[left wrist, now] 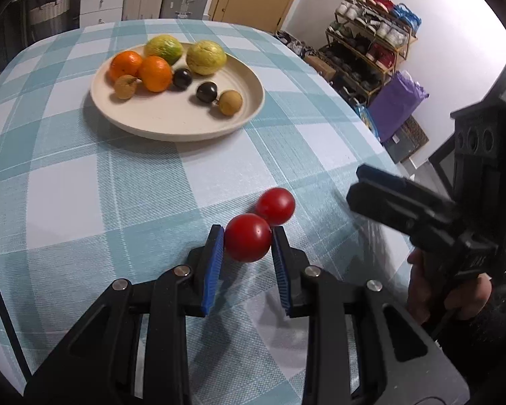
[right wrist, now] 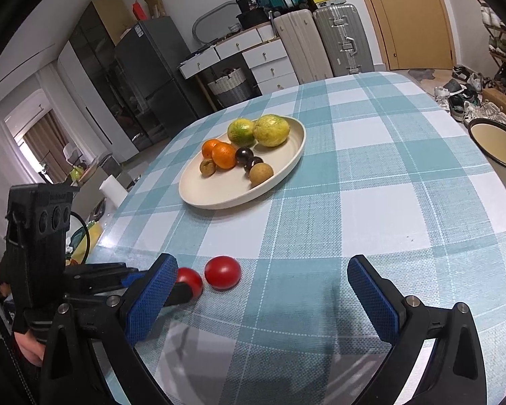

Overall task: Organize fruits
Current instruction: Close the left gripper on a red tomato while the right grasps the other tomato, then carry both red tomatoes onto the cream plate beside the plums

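Observation:
Two red tomatoes lie side by side on the checked tablecloth. In the left wrist view my left gripper (left wrist: pixel 248 241) is shut on the near tomato (left wrist: pixel 248 241), its blue pads touching both sides. The second tomato (left wrist: pixel 275 206) sits just behind it, touching it. In the right wrist view my right gripper (right wrist: pixel 263 278) is open wide and empty above the cloth. The free tomato (right wrist: pixel 222 272) lies between its fingers, and the held tomato (right wrist: pixel 190 278) is partly hidden behind the left pad. A cream plate (left wrist: pixel 172 125) (right wrist: pixel 219 199) farther back holds oranges, green-yellow citrus, dark plums and small brown fruits.
The right gripper's body (left wrist: pixel 421 216) hangs at the table's right edge in the left wrist view. A round basin (right wrist: pixel 499 145) sits beyond the table's right edge. Suitcases, drawers and a shoe rack stand around the room.

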Motion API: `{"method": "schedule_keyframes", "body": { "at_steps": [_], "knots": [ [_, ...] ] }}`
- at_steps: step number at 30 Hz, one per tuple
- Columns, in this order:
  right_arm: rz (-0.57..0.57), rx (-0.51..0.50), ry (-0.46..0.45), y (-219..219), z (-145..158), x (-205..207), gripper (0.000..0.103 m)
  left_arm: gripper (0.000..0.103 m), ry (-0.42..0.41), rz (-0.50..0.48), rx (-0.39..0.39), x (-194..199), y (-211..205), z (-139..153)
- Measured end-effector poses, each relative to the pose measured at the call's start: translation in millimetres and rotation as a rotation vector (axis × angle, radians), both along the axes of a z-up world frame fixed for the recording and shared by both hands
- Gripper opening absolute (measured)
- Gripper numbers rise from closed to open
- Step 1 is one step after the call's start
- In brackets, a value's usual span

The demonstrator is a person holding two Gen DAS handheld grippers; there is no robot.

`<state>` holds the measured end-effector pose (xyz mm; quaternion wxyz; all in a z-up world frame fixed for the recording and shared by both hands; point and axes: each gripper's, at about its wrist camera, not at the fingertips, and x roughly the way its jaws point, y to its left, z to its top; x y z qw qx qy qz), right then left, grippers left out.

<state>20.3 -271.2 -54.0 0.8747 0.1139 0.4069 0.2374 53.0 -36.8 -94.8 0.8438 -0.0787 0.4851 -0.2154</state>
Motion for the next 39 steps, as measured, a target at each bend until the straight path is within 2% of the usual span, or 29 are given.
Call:
{"method": "schedule_keyframes", "body": {
  "at_steps": [6, 16, 22, 27, 29, 37, 39],
  "knots": [
    [0.030, -0.012, 0.036, 9.7, -3.3, 1.8, 0.103, 0.026, -0.016, 0.022, -0.072, -3.5, 22.7, 6.1],
    [0.028, -0.019, 0.096, 28.0, -13.3, 11.8, 0.103, 0.026, -0.030, 0.073, -0.105, -5.8, 58.3, 12.2],
    [0.069, -0.060, 0.069, 45.4, -11.3, 9.2, 0.102, 0.026, -0.015, 0.109, -0.137, -3.6, 74.2, 6.8],
    [0.106, -0.096, 0.069, 58.3, -12.9, 11.8, 0.081, 0.026, -0.012, 0.116, -0.139, -1.6, 77.2, 4.3],
    [0.115, -0.104, 0.074, 61.2, -14.9, 12.8, 0.077, 0.026, -0.014, 0.120, -0.142, -1.0, 78.3, 4.2],
    [0.133, -0.165, 0.073, 72.0, -21.9, 13.9, 0.033, 0.026, -0.012, 0.127, -0.147, 2.2, 81.5, 3.1],
    [0.134, -0.158, 0.069, 71.3, -23.2, 14.0, 0.032, 0.026, -0.002, 0.122, -0.150, 3.3, 81.0, 2.0]
  ]
}}
